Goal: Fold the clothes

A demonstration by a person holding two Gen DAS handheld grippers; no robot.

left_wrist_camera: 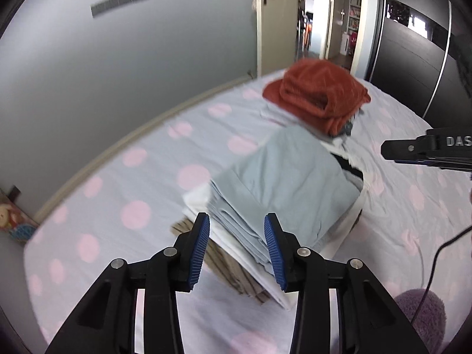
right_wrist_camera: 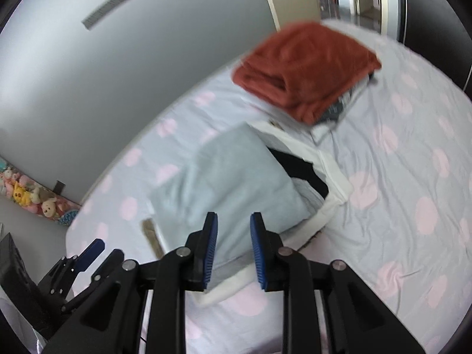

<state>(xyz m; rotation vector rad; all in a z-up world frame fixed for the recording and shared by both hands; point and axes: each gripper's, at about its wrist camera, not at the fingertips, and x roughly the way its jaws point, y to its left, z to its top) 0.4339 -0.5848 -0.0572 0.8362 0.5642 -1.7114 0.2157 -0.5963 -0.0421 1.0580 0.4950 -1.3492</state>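
Observation:
A folded light blue garment (left_wrist_camera: pixel 283 177) (right_wrist_camera: pixel 227 174) lies on top of a small stack of white, black and striped clothes on the bed. In the left wrist view my left gripper (left_wrist_camera: pixel 237 227) hovers over the stack's near corner. Its blue pads are apart and pinch nothing. My right gripper (right_wrist_camera: pixel 233 224) hangs above the blue garment's near edge, its jaws also apart and empty. The right gripper (left_wrist_camera: pixel 427 147) shows at the right edge of the left wrist view. The left gripper (right_wrist_camera: pixel 85 256) appears low on the left of the right wrist view.
A folded rust-red towel (left_wrist_camera: pixel 318 91) (right_wrist_camera: pixel 306 65) tops a second pile farther back on the pink-dotted bed sheet (left_wrist_camera: pixel 132 177) (right_wrist_camera: pixel 413 177). A grey wall runs along the bed's left, with plush toys (right_wrist_camera: pixel 26 194) on the floor. A dark wardrobe (left_wrist_camera: pixel 413 59) stands at right, a purple fuzzy thing (left_wrist_camera: pixel 421 315) nearby.

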